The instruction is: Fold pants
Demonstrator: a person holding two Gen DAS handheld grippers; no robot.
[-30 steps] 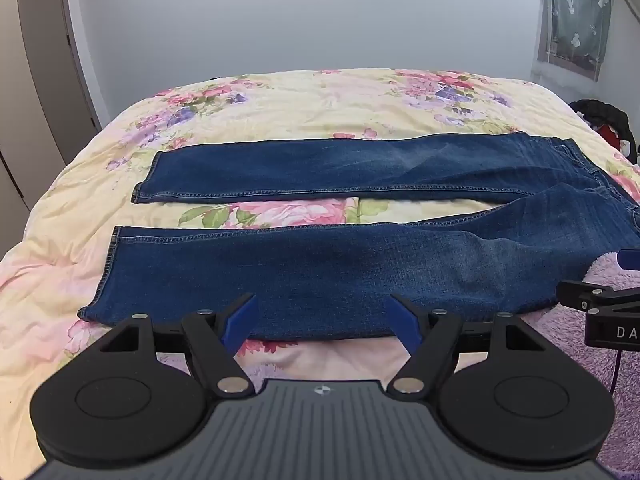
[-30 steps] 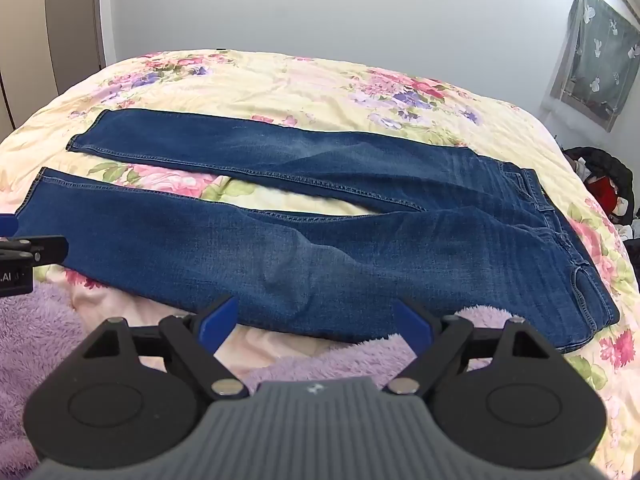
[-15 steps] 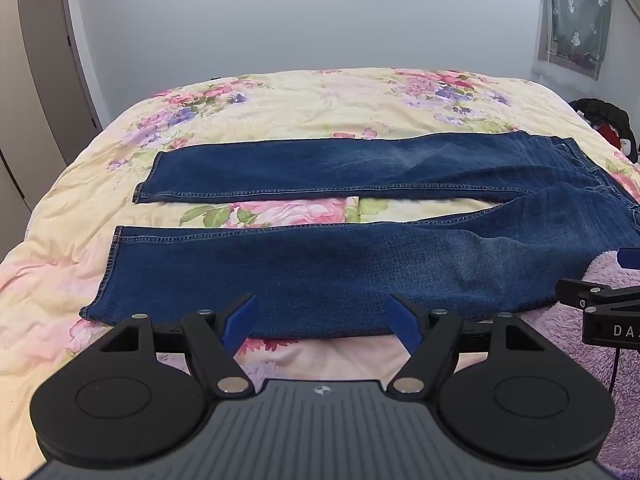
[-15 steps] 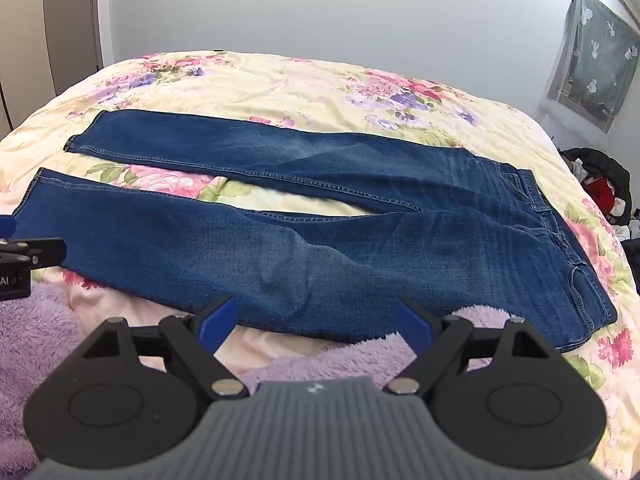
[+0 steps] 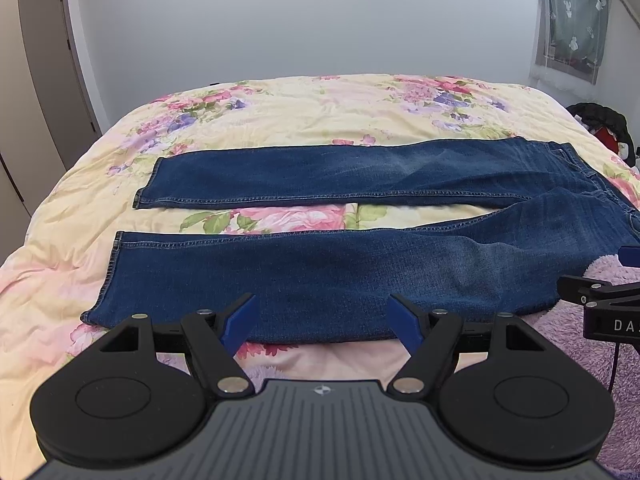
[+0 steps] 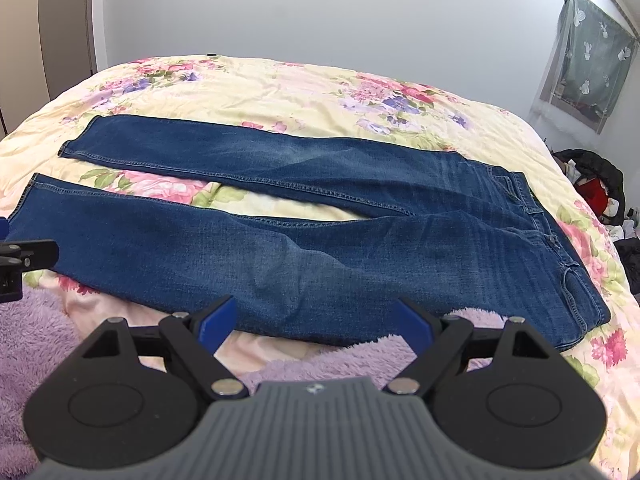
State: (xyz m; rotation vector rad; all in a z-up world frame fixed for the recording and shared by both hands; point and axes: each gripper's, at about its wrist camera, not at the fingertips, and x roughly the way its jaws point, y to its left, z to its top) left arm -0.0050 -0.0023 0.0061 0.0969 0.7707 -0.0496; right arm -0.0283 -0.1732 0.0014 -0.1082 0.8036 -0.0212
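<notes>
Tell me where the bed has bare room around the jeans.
Free: the floral quilt beyond the far leg, toward the wall, and left of the hems. A narrow strip shows between the legs of the jeans. Crowded: the near edge, with the purple blanket and both hand-held grippers.

1. Jeans point(image 5: 320, 280): one pair, two legs spread apart, flat on bed.
2. Bed point(image 5: 304, 104): one, floral quilt.
3. Purple fleece blanket point(image 6: 36, 344): one.
4. Grippers: two; left gripper point(image 5: 322, 320), right gripper point(image 6: 316, 324).
5. Blue fingers point(image 5: 240, 322): two per gripper, set apart.
6. Window curtain point(image 6: 592, 64): one.
</notes>
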